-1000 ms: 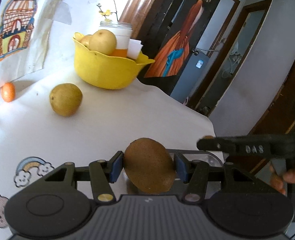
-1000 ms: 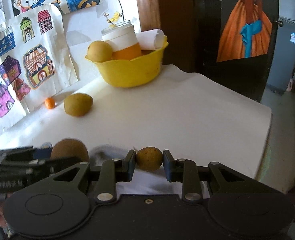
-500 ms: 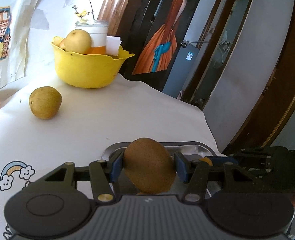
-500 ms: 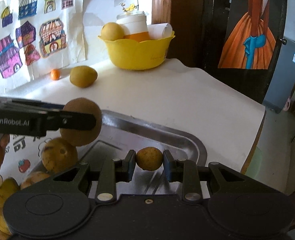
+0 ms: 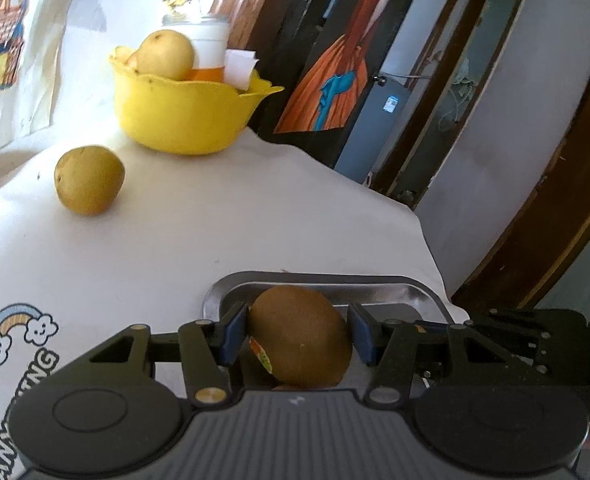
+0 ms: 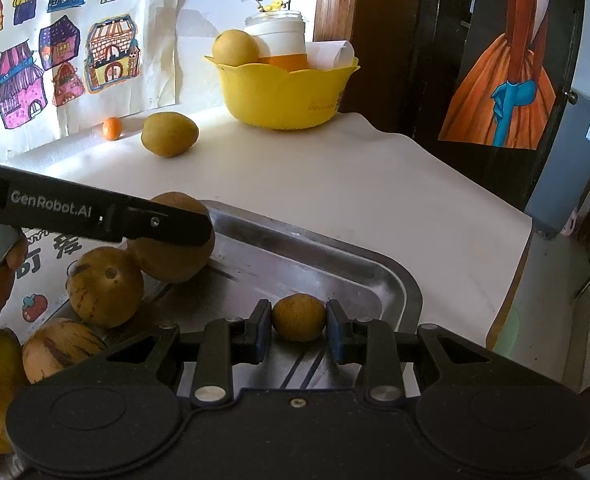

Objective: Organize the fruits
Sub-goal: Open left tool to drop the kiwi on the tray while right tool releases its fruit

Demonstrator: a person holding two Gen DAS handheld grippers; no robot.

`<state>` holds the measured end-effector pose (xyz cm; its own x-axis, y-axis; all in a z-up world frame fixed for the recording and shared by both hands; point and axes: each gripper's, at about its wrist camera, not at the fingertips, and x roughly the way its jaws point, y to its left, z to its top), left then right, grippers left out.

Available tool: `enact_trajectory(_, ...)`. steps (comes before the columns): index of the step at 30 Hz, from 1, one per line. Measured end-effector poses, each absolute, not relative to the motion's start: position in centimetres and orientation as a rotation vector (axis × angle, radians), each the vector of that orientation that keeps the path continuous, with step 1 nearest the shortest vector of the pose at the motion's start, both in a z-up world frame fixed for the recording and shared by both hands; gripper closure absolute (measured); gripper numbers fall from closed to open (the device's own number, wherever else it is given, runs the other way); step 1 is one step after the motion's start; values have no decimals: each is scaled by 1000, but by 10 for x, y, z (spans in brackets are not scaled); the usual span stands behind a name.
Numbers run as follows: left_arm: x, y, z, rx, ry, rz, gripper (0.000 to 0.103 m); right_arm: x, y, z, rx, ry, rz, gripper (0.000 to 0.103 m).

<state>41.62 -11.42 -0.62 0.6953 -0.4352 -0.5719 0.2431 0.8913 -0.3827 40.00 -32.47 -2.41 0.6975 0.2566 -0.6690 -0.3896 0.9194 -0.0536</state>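
My left gripper (image 5: 299, 336) is shut on a brown kiwi (image 5: 301, 338) and holds it over the near end of the metal tray (image 5: 335, 290). In the right wrist view the kiwi (image 6: 171, 250) hangs low over the tray (image 6: 335, 256), beside several yellow-brown fruits (image 6: 105, 286). My right gripper (image 6: 299, 330) is shut on a small round yellow-brown fruit (image 6: 299, 317) just above the tray's right part. The right gripper's body shows in the left wrist view (image 5: 527, 340).
A yellow bowl (image 6: 287, 92) with a pear, a jar and paper stands at the back of the white table. A loose pear (image 6: 170, 134) and a small orange (image 6: 112, 128) lie near the wall. The table edge drops off at the right.
Both grippers have come lower and closer over the tray with their fruits still held. The kiwi now hangs near the fruits in the tray.
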Motion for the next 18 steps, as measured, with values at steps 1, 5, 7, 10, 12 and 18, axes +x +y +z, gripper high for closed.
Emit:
enact_trajectory(1, 417, -113, -7, -295, 709, -384, 45, 400, -324, -24, -196, 713, 361, 72)
enact_trajectory(5, 416, -114, -7, -291, 712, -381, 44, 399, -324, -24, -194, 706, 355, 71)
enact_trajectory(7, 415, -113, -6, -295, 715, -372, 44, 398, -326, -24, -184, 699, 342, 69)
enact_trajectory(10, 411, -113, -3, -287, 705, -359, 37, 395, -329, -23, -168, 697, 332, 63)
enact_trajectory(12, 406, -112, 0, -293, 687, -359, 29, 392, -330, -21, -166, 694, 325, 59)
enact_trajectory(18, 379, -106, 18, -313, 610, -346, 10, 375, -335, -9, -129, 657, 291, 25)
